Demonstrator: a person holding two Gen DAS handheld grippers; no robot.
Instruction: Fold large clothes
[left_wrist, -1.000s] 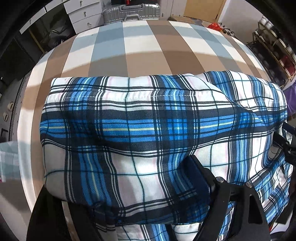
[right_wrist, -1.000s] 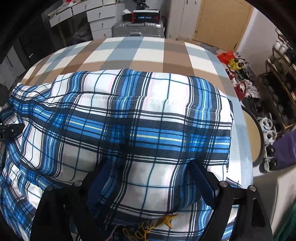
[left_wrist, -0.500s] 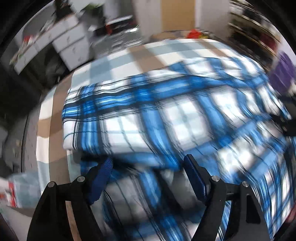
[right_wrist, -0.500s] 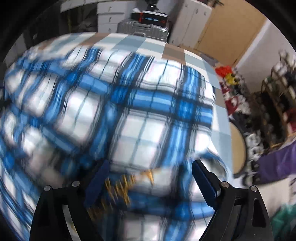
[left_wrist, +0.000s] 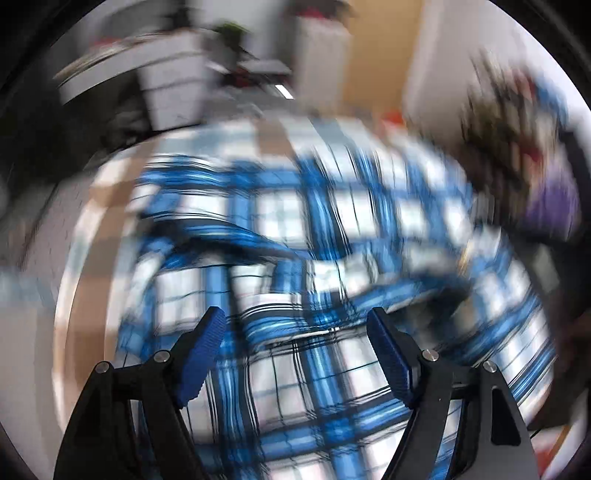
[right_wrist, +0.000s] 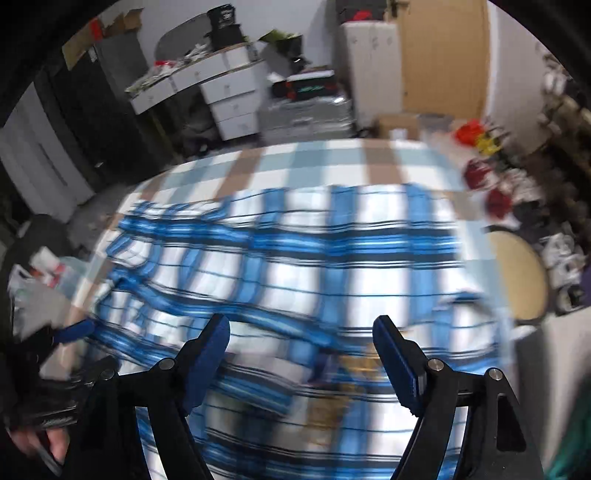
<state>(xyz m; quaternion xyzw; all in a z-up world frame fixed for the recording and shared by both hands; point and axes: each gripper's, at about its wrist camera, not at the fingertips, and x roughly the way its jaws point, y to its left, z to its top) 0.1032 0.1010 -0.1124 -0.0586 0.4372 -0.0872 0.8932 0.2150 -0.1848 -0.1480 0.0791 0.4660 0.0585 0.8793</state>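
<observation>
The left gripper (left_wrist: 297, 325) stands with its blue-padded jaws spread wide, nothing held between them; just ahead of and beneath its fingers lies the blue-and-white plaid garment (left_wrist: 295, 229), blurred, with a fold ridge running across it in front of the tips; beyond the cloth shows the striped table cover (left_wrist: 110, 206) in tan, white and pale blue. The right gripper (right_wrist: 301, 332) is likewise wide apart and grips nothing; the same plaid garment (right_wrist: 332, 258) spreads under and ahead of its fingers, reaching to its left where the other gripper sits at the cloth's edge; farther ahead lies the striped cover (right_wrist: 314, 158), then a silver suitcase (right_wrist: 306, 114) and white drawers (right_wrist: 232, 103); off to its right stands a round stool (right_wrist: 521, 277).
</observation>
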